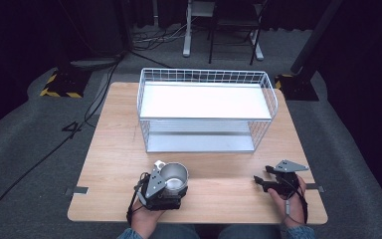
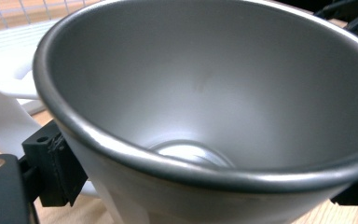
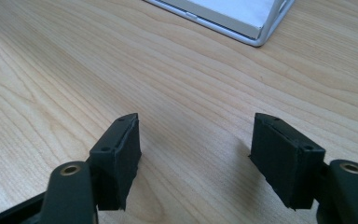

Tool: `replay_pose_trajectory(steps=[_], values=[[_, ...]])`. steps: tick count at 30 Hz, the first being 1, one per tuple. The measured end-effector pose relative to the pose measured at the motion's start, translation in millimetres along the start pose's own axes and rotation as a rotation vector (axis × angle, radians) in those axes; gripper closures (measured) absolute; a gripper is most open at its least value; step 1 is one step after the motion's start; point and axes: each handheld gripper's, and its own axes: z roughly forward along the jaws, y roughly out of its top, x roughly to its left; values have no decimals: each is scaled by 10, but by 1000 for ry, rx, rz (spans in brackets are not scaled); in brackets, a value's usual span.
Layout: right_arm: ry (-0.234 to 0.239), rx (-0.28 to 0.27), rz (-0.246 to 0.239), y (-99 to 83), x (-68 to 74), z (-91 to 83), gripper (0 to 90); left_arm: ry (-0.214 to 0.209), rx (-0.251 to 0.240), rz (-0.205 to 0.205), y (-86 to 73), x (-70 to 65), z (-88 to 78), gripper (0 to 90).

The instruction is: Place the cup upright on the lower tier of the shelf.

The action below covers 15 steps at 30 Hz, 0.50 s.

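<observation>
The left gripper (image 1: 171, 185) clamps the steel cup (image 1: 174, 176) upright, seemingly for the wire rack (image 1: 206, 110) beyond; the right gripper (image 3: 196, 158) idles, jaws apart.

Your left gripper (image 1: 168, 185) sits near the table's (image 1: 114, 149) front edge, left of centre, its jaws clamped on either side of the metal cup (image 1: 175, 176) (one black pad presses the cup's outer wall in the left gripper view). Your right gripper (image 1: 263, 180) rests low over the table near its front right corner, jaws spread wide apart with bare wood between them. Both your hands grip from behind.
</observation>
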Motion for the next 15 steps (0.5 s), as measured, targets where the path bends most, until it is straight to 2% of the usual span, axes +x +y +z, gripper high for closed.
replay_pose_trajectory(steps=[6, 11, 15], values=[[3, 0, 3, 0, -4, 2, 332, -27, -22, -13, 141, 21, 3, 77], [6, 0, 4, 0, -7, 3, 332, -22, -21, -28, 254, 44, 64, 78], [7, 0, 1, 6, -4, 8, 332, 1, -25, -19, 351, 44, 120, 77]])
